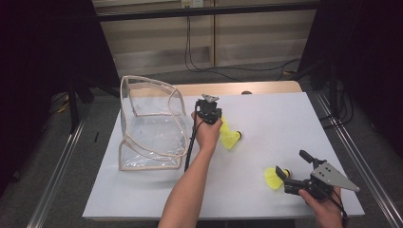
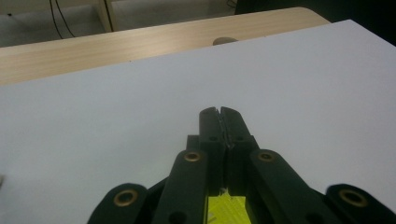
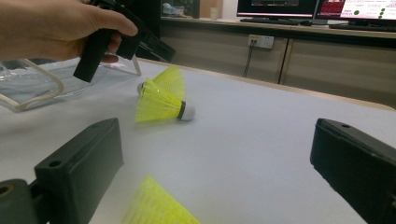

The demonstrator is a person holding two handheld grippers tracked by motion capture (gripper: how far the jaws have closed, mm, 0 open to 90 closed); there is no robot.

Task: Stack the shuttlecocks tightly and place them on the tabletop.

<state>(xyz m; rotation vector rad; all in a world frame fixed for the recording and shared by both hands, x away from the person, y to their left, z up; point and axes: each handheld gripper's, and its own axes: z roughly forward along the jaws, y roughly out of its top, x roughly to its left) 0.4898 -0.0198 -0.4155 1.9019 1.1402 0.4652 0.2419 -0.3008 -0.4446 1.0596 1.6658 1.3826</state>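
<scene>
A white table (image 1: 266, 118) stands in a dim room with pale cabinets behind. At its left sits a clear bag (image 1: 152, 126) with cream piping, mouth open upward. Just right of it the left gripper (image 1: 209, 110) hovers over the table, its jaws pressed together on nothing. Two yellow shuttlecocks lie just beside it, the far shuttlecock (image 3: 173, 79) partly behind the middle shuttlecock (image 3: 161, 103). Nearer the front right, a third shuttlecock (image 1: 274, 177) lies between the widely spread jaws of the right gripper (image 1: 295, 171).
</scene>
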